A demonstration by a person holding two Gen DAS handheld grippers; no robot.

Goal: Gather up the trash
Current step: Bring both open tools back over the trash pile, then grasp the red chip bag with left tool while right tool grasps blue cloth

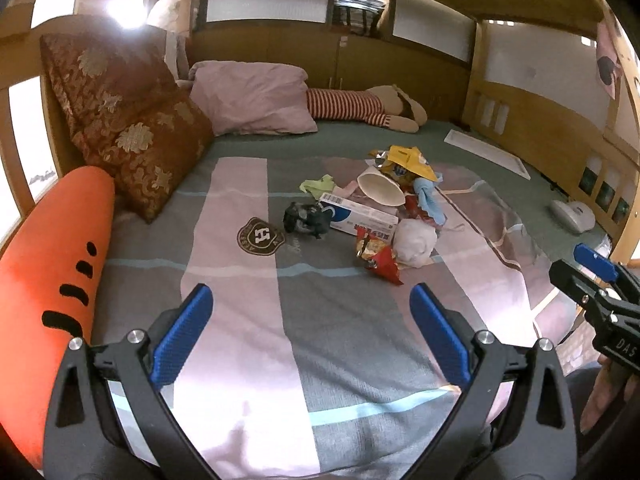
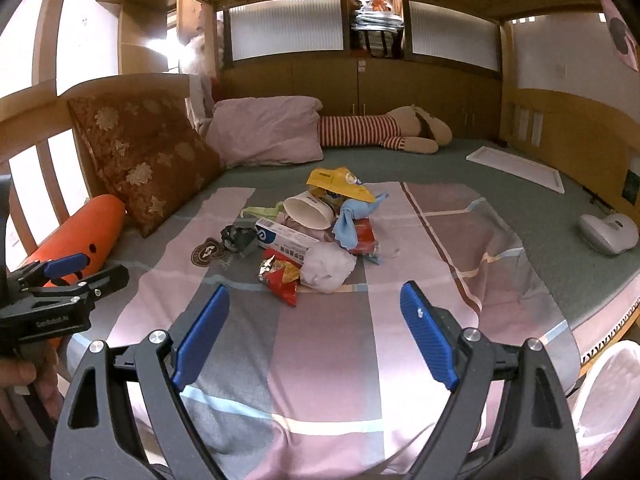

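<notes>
A pile of trash lies mid-bed: a white paper cup (image 1: 379, 189) (image 2: 309, 211), a yellow wrapper (image 1: 412, 161) (image 2: 340, 184), a white and blue carton (image 1: 360, 218) (image 2: 289, 242), a red snack bag (image 1: 378, 258) (image 2: 282, 274), a crumpled white wad (image 1: 416, 242) (image 2: 327, 266), a black crumpled piece (image 1: 306, 220) (image 2: 239, 238) and a blue cloth (image 2: 350, 220). My left gripper (image 1: 312, 332) is open and empty, short of the pile. My right gripper (image 2: 314, 334) is open and empty, also short of it.
Brown patterned cushions (image 1: 132, 136), a pink pillow (image 1: 256, 100) and an orange carrot plush (image 1: 52, 280) line the left. A striped plush (image 2: 384, 130) lies at the back. A white device (image 2: 610, 232) rests at the right; a white-lined bin (image 2: 608, 392) stands beside the bed.
</notes>
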